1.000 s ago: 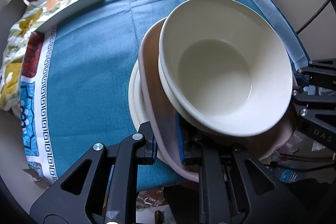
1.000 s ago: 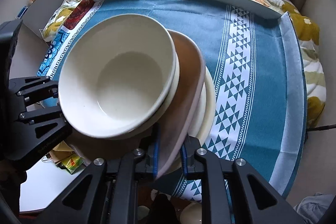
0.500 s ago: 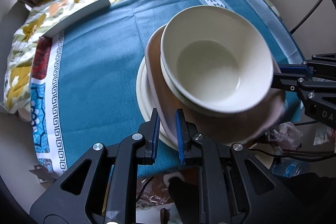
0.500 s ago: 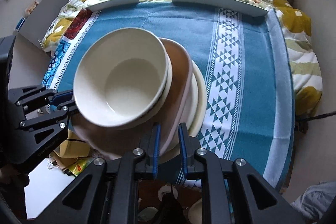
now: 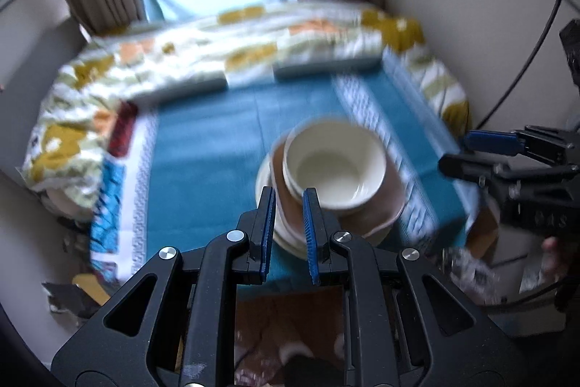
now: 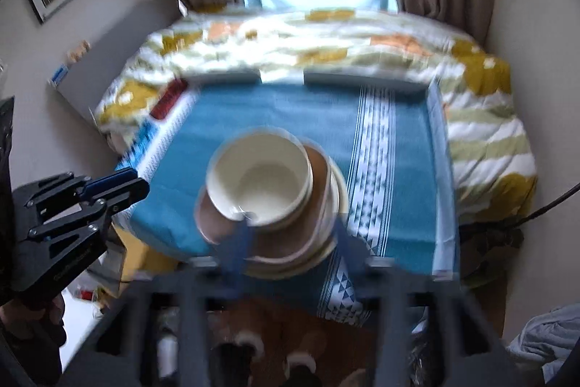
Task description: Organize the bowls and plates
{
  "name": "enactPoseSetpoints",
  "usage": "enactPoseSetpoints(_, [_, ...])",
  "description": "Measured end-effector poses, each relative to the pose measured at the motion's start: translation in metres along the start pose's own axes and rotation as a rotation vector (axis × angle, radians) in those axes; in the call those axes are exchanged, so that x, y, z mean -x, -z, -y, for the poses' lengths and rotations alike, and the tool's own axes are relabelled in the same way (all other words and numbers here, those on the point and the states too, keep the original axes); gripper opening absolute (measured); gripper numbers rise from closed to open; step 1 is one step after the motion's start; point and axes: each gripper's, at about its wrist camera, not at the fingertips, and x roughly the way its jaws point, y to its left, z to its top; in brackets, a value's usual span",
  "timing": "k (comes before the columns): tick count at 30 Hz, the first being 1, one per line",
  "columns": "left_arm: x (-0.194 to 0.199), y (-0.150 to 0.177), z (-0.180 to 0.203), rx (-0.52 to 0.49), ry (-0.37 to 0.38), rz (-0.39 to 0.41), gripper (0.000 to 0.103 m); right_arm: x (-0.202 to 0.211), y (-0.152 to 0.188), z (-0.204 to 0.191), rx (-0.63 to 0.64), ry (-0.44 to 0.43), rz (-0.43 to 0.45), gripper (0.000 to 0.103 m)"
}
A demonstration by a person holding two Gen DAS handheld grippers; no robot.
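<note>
The stack sits near the front edge of the teal tablecloth point(image 5: 217, 140): a cream bowl point(image 5: 335, 165) on a brown plate point(image 5: 389, 205) on a cream plate point(image 5: 286, 240); the left gripper point(image 5: 286, 231) hangs above its near rim, jaws nearly together and pinching nothing; the right gripper point(image 6: 290, 249), blurred, is opening its jaws, which straddle the stack's near edge without pressing it.
</note>
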Motion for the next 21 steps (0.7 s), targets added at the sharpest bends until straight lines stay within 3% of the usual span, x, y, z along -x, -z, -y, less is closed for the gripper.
enactPoseSetpoints(1, [0.014,-0.003,-0.004,0.008,-0.001,0.036,0.014,0.016,-0.004,-0.005,-0.006,0.008,0.049,0.089])
enactPoseSetpoints(6, [0.077,-0.020,-0.024,0.055,0.006,0.203,0.017,0.078,-0.016,-0.030,-0.009,0.098,0.249,0.101])
enactPoseSetpoints(8, [0.103,-0.024,-0.034,0.079,0.006,0.276,0.046,0.100,-0.019,-0.044,-0.001,0.128,0.334,0.102])
enactPoseSetpoints(9, [0.112,-0.026,-0.037,0.086,0.008,0.301,0.101,0.108,-0.020,-0.049,0.002,0.137,0.368,0.102])
enactPoseSetpoints(12, [0.140,-0.024,-0.048,0.106,0.012,0.415,0.103,0.129,-0.022,-0.068,0.005,0.186,0.465,0.102])
enactPoseSetpoints(21, [0.170,-0.001,-0.074,0.153,-0.076,0.546,0.103,0.149,-0.017,-0.088,0.002,0.243,0.572,0.102])
